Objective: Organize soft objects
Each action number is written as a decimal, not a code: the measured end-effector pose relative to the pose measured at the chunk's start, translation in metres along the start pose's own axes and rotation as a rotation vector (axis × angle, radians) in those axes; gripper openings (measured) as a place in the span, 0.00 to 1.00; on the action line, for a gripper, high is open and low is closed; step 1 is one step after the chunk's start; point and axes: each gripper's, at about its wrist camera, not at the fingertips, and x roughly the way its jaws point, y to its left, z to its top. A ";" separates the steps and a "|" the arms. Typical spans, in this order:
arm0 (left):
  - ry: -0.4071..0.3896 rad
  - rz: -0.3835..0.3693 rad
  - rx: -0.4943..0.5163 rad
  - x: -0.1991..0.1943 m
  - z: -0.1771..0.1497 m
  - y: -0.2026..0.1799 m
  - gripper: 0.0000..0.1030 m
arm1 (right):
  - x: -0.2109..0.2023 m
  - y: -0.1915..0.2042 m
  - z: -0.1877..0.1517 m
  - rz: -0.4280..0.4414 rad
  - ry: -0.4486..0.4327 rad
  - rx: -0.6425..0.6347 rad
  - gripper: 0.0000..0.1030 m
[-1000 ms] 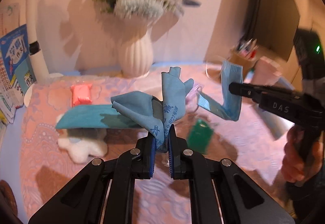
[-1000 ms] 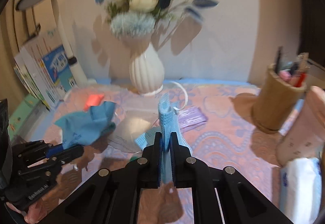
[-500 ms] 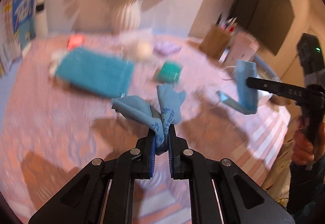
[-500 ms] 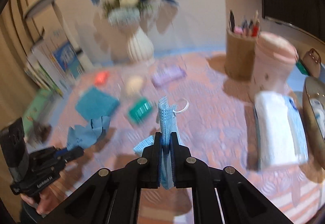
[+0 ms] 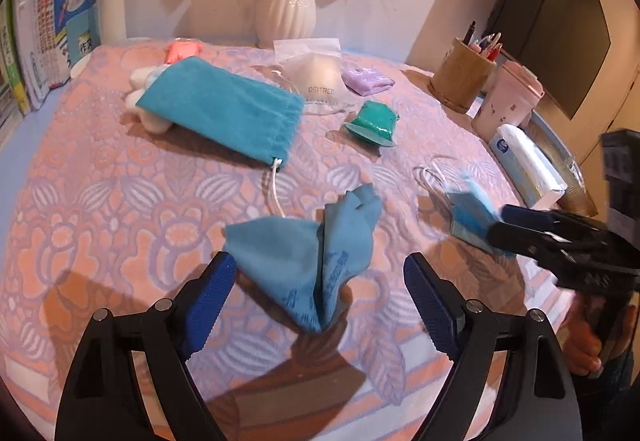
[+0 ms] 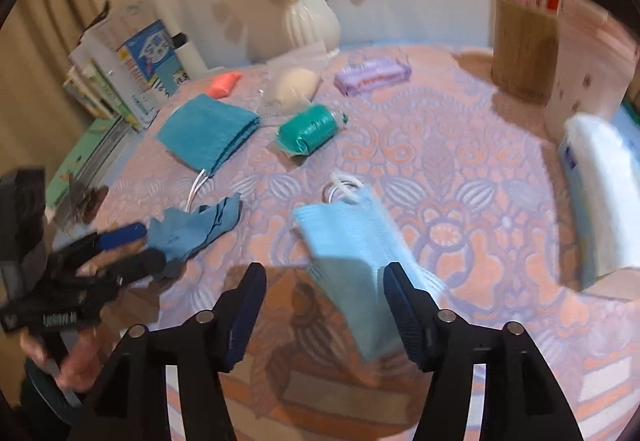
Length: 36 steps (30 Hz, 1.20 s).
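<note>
Desk (image 5: 100,201): covered with a pink and lilac floral-patterned cloth; all the soft things lie on it.
Teal velvet drawstring pouch (image 5: 224,113): flat at the back left, its white cord trailing toward me, partly over a white plush toy (image 5: 140,97).
White ribbed vase of blue and white flowers (image 5: 286,11): upright against the wall at the back.
Light blue pleated face mask (image 6: 360,241): lies on the desk at front right, white ear loops at its far end, its near end between the fingers of my right gripper (image 6: 324,311).
Blue microfibre cloth (image 5: 316,253): crumpled in a peaked heap on the desk at front centre, just ahead of my left gripper (image 5: 316,305).
White moulded cup mask in a clear bag (image 5: 318,81): in front of the vase.
Green packet (image 5: 372,121): near the middle, right of the pouch.
Lilac packet (image 5: 368,81): behind the green one.
My left fingers (image 5: 208,301): spread wide, either side of the cloth, gripping nothing.
My right fingers (image 6: 404,313): spread wide, the mask loose between them.
</note>
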 end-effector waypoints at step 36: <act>-0.175 -0.280 0.130 -0.054 0.089 -0.120 0.12 | -0.160 -0.106 0.000 -0.242 -0.391 0.231 0.19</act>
